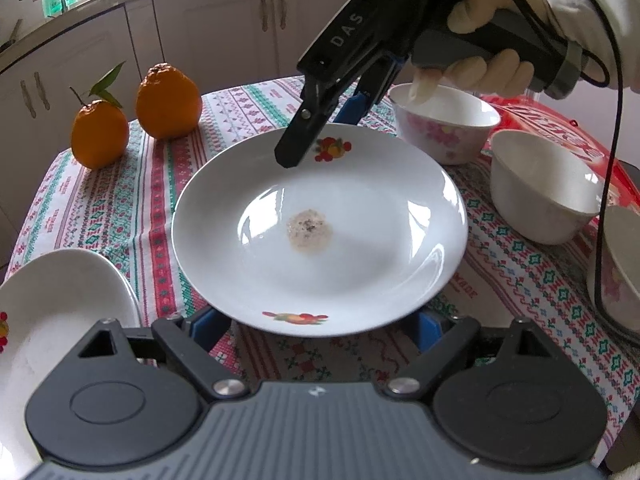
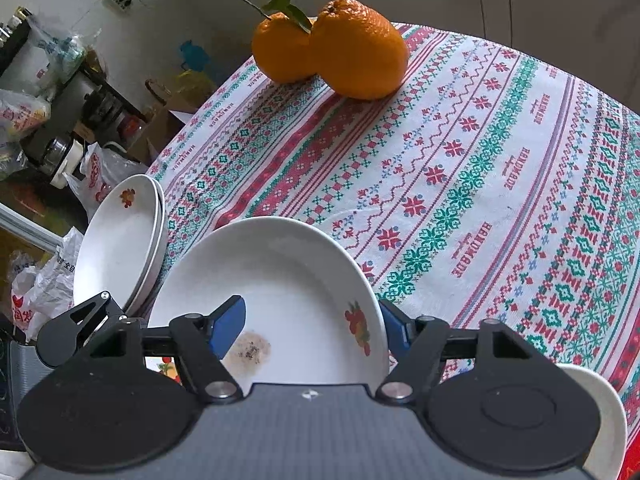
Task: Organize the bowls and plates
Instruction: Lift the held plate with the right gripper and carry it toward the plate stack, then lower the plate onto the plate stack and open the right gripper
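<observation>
Right jaws: right gripper (image 2: pixel 311 324) part open, astride the far rim of the soiled plate (image 1: pixel 320 224); one blue pad over the well, the other just outside the rim, neither seen pressing.
Left jaws: left gripper (image 1: pixel 319 328) wide, pads flanking the plate's near edge at bottom centre of the left wrist view; no grip visible.
Plate: centre of that view, on the tablecloth (image 2: pixel 460 168); brownish residue in its middle.
Risk, slip: likely if closed on the smooth sloping rim with a shallow bite; plate could tip or skid.
Risk, collision: floral bowl (image 1: pixel 444 124) close behind the right hand (image 1: pixel 492 64); could be knocked by a careless swing.
Risk, cable: black lead hanging near the plain bowl (image 1: pixel 548 188); snag possible.
Plates: three, counting two stacked (image 2: pixel 120 240) at left.
Bowls: three, the third (image 1: pixel 616 268) cut off at right edge.
Oranges (image 1: pixel 132 112): two, upper left.
</observation>
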Demonstrator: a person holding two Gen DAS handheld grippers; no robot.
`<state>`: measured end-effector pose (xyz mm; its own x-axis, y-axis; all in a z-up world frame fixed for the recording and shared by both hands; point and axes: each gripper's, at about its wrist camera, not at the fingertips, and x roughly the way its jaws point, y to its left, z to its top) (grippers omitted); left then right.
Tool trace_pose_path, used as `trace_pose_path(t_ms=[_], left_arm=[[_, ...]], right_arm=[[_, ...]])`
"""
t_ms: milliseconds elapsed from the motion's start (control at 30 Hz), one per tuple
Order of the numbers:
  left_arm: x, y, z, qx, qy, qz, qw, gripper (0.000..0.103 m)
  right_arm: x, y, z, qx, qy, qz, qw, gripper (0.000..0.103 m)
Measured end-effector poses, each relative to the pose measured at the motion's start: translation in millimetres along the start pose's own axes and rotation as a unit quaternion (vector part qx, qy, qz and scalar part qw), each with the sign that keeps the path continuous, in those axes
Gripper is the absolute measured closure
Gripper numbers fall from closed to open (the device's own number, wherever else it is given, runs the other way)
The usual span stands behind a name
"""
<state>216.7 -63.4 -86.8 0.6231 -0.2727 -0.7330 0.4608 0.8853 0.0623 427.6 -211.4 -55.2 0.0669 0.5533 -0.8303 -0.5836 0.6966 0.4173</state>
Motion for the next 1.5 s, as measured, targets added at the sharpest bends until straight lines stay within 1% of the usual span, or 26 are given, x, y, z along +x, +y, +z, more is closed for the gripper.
trace_pose_path(t_ms=[467,833,967,1267,1500], left_arm=[[-29.6,9.4,2.5,-0.008,-0.007,-0.005,0.9999,0.013],[-64.0,32.2,-6.5,-0.021,-0.022,0.012,0.9995,0.013],[-76.4,44.2,-16.9,-0.029,-0.022,0.021,0.9991,0.013],[-101.7,75.8,-42.8,-0.055,-0.015,0.048,0.9972,0.013],[-111.8,99.5,-62.7,-0.074,-0.003,0.066,0.9951,0.013]], right_arm=[[-15.2,28.0,3.4,-0.013,-0.015,0.0,1.0,0.026],[-14.0,72.8,19.0,-0.04,-0.025,0.003,0.999,0.026],[-4.3,94.5,27.3,-0.055,-0.02,0.007,0.998,0.026],[34.6,138.9,49.7,-0.083,-0.005,0.03,0.996,0.026],[65.5,163.5,64.1,-0.095,0.006,0.051,0.994,0.026]])
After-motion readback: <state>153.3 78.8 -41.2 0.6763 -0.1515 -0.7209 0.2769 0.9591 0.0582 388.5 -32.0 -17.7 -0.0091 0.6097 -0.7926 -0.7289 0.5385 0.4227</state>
